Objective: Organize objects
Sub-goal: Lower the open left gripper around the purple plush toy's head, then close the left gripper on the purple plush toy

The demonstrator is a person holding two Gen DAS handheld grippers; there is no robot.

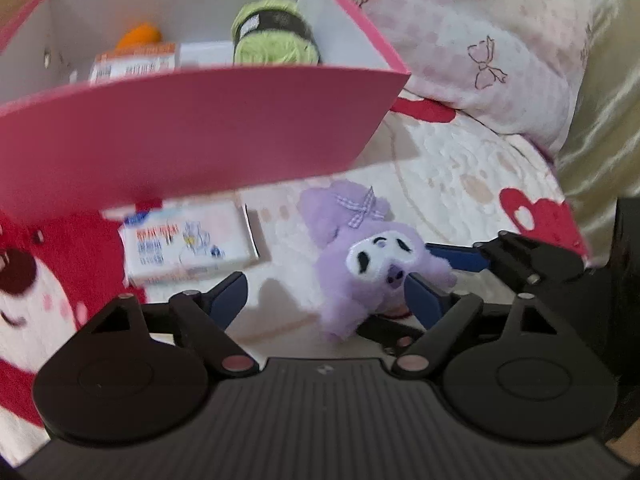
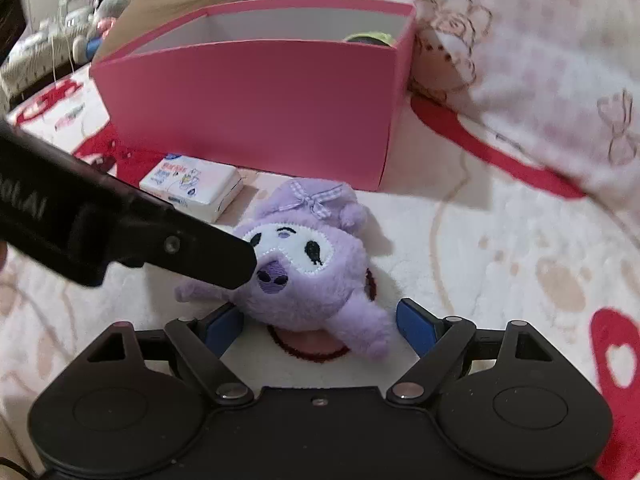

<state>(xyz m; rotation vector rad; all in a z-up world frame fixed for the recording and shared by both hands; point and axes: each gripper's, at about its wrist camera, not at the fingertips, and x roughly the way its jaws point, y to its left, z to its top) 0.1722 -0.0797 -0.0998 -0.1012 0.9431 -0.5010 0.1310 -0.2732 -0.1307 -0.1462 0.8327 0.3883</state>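
Note:
A purple plush toy (image 1: 360,272) with a white face and a checked bow lies on the bedspread in front of the pink box (image 1: 200,128). My left gripper (image 1: 326,300) stands open around it; the toy lies nearer the right pad. One blue finger (image 1: 460,258) of the right gripper reaches in from the right. In the right wrist view the plush toy (image 2: 312,280) lies between the wide jaws of my right gripper (image 2: 320,326), and the pads do not press it. The left gripper's black finger (image 2: 180,248) crosses its face.
The pink box (image 2: 248,108) holds a green yarn ball (image 1: 276,32), an orange item (image 1: 140,36) and a small carton (image 1: 132,64). A pack of wipes (image 2: 192,186) lies left of the toy. A bow-print pillow (image 1: 480,40) sits to the right of the box.

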